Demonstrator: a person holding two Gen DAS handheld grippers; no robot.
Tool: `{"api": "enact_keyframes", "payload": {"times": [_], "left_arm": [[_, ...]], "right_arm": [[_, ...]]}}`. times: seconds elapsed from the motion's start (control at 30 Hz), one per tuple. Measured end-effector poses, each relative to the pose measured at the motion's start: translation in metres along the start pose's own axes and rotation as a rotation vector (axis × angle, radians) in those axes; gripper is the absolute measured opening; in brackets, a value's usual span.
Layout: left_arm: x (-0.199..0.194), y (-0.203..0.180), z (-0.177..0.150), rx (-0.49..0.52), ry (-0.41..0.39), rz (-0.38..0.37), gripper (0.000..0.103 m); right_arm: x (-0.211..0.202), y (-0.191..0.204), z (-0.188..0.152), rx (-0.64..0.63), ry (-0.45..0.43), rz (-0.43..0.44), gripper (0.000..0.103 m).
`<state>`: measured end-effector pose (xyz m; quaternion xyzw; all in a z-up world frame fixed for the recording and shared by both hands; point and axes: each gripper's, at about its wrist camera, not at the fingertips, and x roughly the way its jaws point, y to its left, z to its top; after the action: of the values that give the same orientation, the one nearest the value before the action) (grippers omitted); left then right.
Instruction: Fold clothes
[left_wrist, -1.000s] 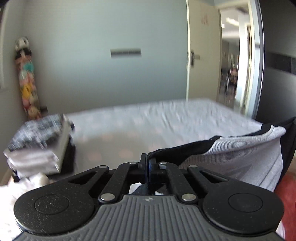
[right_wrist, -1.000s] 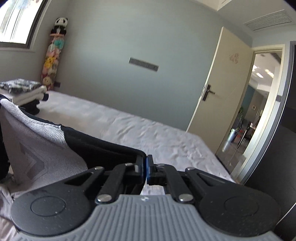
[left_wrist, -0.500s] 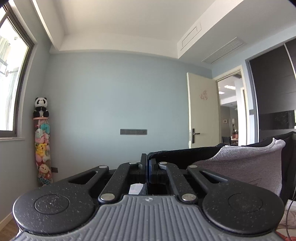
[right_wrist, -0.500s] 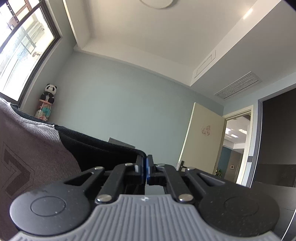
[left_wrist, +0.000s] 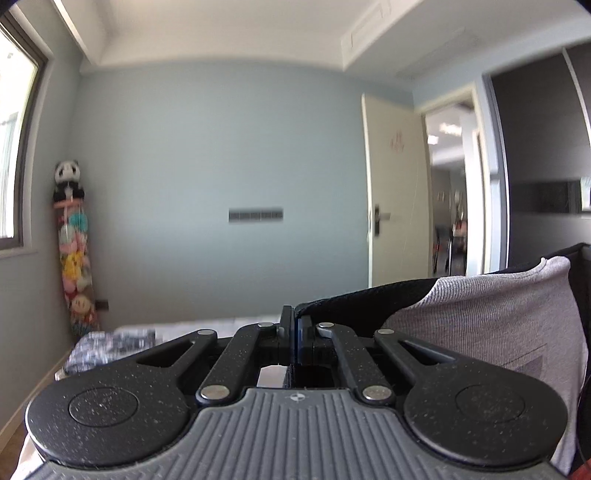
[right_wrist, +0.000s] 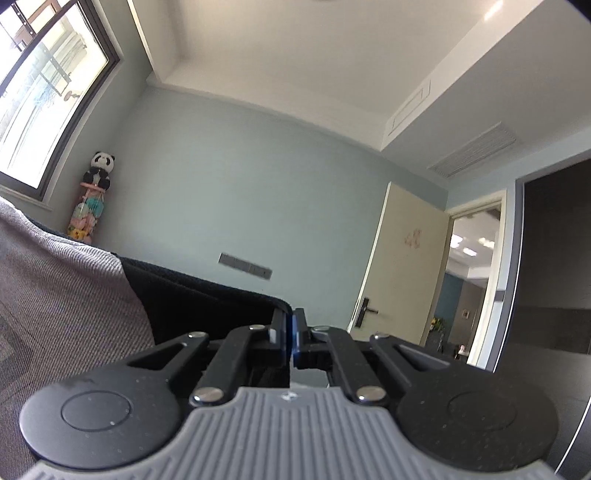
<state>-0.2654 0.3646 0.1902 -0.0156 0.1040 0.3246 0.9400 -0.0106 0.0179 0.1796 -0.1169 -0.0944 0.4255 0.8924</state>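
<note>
A grey knit garment with black trim (left_wrist: 491, 317) hangs stretched between my two grippers, lifted well above the bed. My left gripper (left_wrist: 294, 322) is shut on its black edge, and the cloth runs off to the right. In the right wrist view the same garment (right_wrist: 66, 295) fills the left side, and my right gripper (right_wrist: 291, 326) is shut on the black band at its other corner. The lower part of the garment is hidden below both cameras.
A stack of folded clothes (left_wrist: 110, 343) lies on the bed at lower left. A strip of the bed sheet (left_wrist: 221, 321) shows behind the left gripper. A plush-toy column with a panda (left_wrist: 72, 247) stands in the corner. An open door (left_wrist: 399, 206) is at the right.
Both grippers rose and tilted upward with the garment a second ago; since half a second ago the left has tipped back down a little, so the bed and stack show again.
</note>
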Motion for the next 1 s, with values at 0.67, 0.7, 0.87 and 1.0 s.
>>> {"api": "enact_keyframes", "payload": {"times": [0.67,0.7,0.87,1.0], "left_arm": [[0.303,0.018,-0.141,0.061,0.414,0.086,0.002],[0.314,0.018,-0.148,0.062,0.427,0.083,0.002],[0.376,0.024,-0.214,0.064,0.591,0.068,0.002],[0.404,0.035,-0.248,-0.017,0.678,0.072,0.009]], "right_arm": [[0.294,0.068,-0.217,0.056,0.48,0.064,0.004],[0.304,0.069,-0.226,0.06,0.493,0.062,0.004],[0.357,0.082,-0.293,0.104,0.667,0.093,0.004],[0.382,0.094,-0.339,0.128,0.788,0.109,0.004]]}}
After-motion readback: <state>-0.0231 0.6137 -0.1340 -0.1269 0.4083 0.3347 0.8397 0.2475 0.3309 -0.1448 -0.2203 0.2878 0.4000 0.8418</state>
